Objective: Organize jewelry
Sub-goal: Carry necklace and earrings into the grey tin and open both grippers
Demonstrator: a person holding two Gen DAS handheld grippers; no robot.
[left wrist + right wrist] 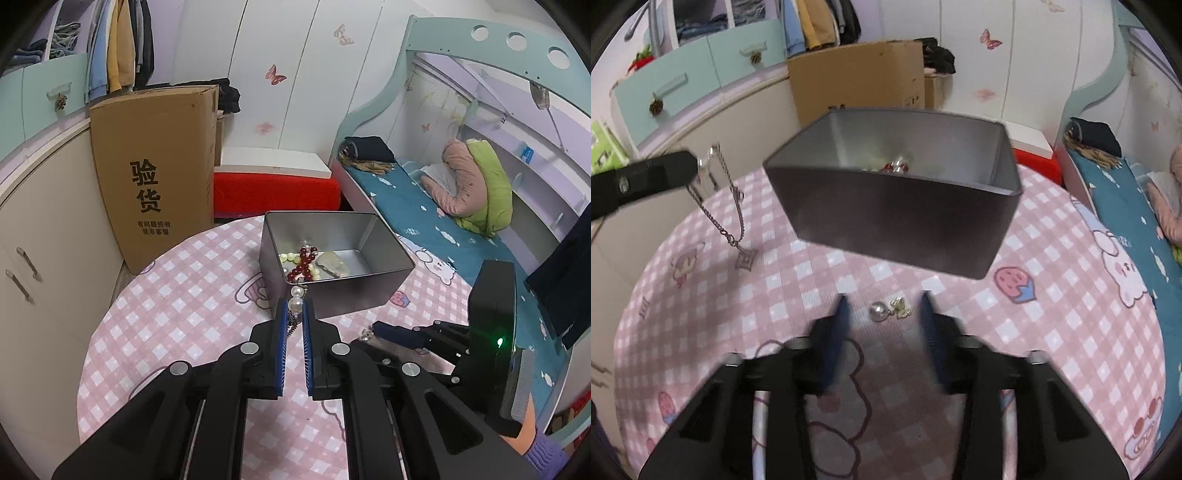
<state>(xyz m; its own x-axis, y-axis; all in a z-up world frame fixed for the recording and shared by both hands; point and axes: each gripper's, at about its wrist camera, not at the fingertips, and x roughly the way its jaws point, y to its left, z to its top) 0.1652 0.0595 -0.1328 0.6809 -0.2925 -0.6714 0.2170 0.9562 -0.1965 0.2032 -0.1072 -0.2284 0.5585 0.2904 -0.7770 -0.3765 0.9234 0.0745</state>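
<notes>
A grey metal tin (384,284) stands on the pink checked table and holds red and cream bead strings (301,264) and a pale stone piece (334,264). My left gripper (295,308) is shut on a pearl-and-chain necklace (295,304), held above the table just before the tin. In the right wrist view the necklace's silver chain and pendant (733,221) hang from the left gripper (694,166), left of the tin (897,210). My right gripper (884,301) is open, low over the table, its fingers on either side of a pearl earring with a gold charm (890,310).
A tall cardboard box (155,166) stands beyond the table at the left, next to cream cabinets (40,240). A red bench (277,192) sits behind the tin. A bed with blue sheet and bundled jackets (472,184) runs along the right.
</notes>
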